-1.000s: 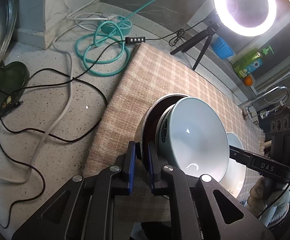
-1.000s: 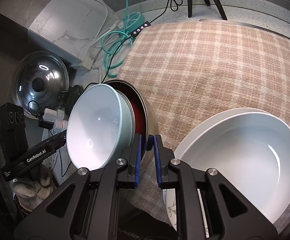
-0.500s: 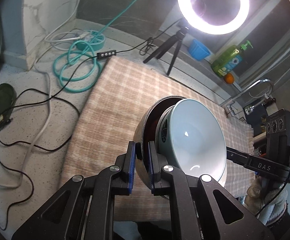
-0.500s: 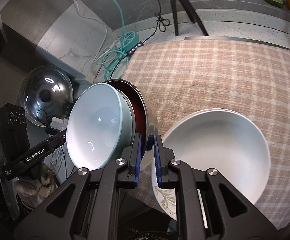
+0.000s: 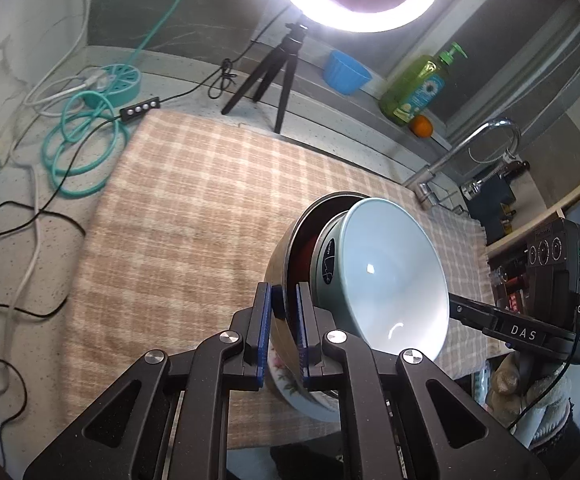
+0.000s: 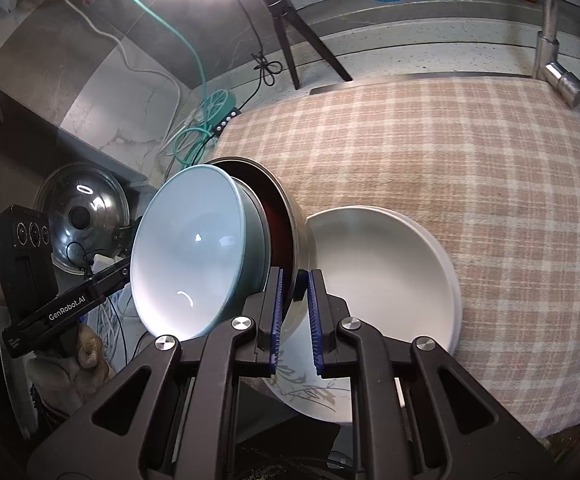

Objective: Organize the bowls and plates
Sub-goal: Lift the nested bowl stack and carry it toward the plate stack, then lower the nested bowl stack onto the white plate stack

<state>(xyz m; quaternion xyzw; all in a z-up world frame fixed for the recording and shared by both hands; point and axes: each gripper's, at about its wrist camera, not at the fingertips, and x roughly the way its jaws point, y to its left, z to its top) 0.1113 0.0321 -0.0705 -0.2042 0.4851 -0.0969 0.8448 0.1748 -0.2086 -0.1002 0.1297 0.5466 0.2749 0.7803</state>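
A steel bowl (image 5: 280, 256) with a red inside holds a pale blue bowl (image 5: 394, 276) nested in it. Both grippers grip the steel bowl's rim from opposite sides and hold the stack tilted in the air. My left gripper (image 5: 282, 328) is shut on the rim. My right gripper (image 6: 294, 312) is shut on the rim of the same steel bowl (image 6: 300, 236), with the blue bowl (image 6: 188, 256) at its left. A large white bowl (image 6: 386, 276) rests on the checked cloth (image 6: 470, 160) beneath; its flowered side (image 5: 290, 384) shows under the stack.
A ring light on a tripod (image 5: 274, 64) stands at the cloth's far edge. A blue cup (image 5: 346, 70), soap bottle (image 5: 418, 88) and orange (image 5: 422, 126) sit on the ledge. A tap (image 6: 550, 40) stands at the right. Cables (image 5: 82, 140) and a pot lid (image 6: 82, 216) lie at the left.
Both grippers have lifted the nested bowls higher above the cloth and the white bowl. The view now takes in more of the ledge and tap.
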